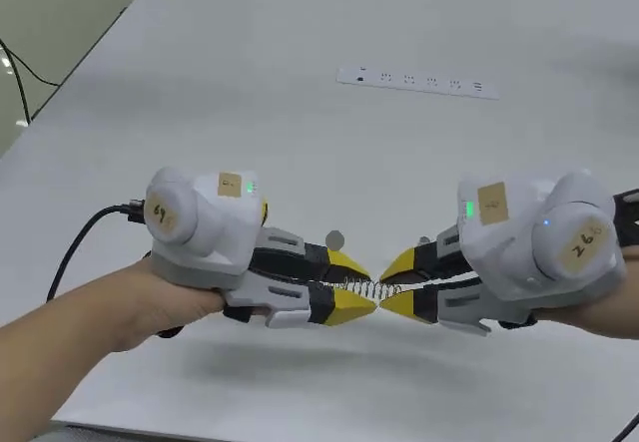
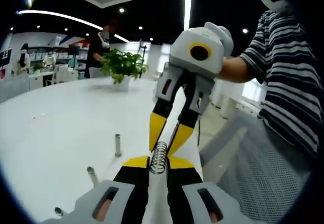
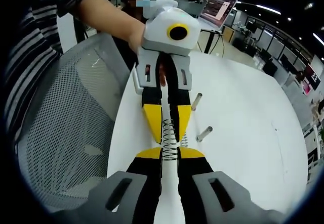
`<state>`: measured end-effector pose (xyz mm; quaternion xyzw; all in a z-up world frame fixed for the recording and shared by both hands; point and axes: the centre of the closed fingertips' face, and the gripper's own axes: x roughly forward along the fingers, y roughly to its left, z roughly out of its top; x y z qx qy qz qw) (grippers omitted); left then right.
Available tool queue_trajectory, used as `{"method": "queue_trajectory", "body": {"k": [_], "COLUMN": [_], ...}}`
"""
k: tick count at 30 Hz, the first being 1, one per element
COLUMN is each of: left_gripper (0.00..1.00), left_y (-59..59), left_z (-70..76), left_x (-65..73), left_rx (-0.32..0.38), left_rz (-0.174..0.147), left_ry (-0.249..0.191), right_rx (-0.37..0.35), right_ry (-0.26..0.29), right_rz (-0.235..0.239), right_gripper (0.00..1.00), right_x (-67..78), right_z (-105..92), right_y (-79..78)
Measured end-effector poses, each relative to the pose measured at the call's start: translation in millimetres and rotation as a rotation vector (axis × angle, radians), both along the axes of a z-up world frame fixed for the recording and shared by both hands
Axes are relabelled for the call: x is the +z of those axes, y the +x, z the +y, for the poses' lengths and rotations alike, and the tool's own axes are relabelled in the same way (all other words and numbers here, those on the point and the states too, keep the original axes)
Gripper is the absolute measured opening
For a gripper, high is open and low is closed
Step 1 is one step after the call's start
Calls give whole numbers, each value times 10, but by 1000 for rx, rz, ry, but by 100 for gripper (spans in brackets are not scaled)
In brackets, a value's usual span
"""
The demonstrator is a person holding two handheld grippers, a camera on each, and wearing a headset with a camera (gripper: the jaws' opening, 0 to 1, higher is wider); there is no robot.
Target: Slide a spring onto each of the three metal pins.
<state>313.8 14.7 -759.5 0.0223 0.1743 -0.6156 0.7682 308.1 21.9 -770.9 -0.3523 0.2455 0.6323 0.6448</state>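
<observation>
Left gripper [image 2: 159, 162] and right gripper [image 3: 169, 154] meet tip to tip, jaws on both nearly together, each pinching one end of the spring [image 1: 374, 288] between them. Metal pins [image 2: 117, 145] sit close by on the white table [image 1: 300, 23].

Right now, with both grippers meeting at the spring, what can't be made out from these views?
- Whether anything runs inside the spring: it is too small in the head view, and the coils hide it in both gripper views.
- Whether the left gripper or the right gripper truly pinches the spring: jaw tips crowd both ends.
- Beyond one pin, what stands behind the grippers in the head view: they hide it.
</observation>
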Motion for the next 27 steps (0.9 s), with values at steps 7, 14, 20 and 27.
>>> {"method": "queue_trajectory", "body": {"k": [7, 14, 20, 27], "left_gripper": [3, 3, 3, 3], "left_y": [-16, -71, -99, -137], "left_z": [-1, -7, 0, 17], "left_x": [-10, -8, 4, -14], "left_rx": [-16, -36, -44, -58], "left_rz": [0, 9, 20, 23], "left_ry": [-14, -16, -20, -9], "right_rx": [3, 3, -10, 13], "right_ry": [0, 1, 9, 28], "right_rz": [4, 16, 34, 21], "right_gripper": [8, 12, 14, 8], "right_x": [-9, -61, -123, -90], "right_z": [-10, -57, -79, -42], "right_y": [-21, -67, -94, -110]}}
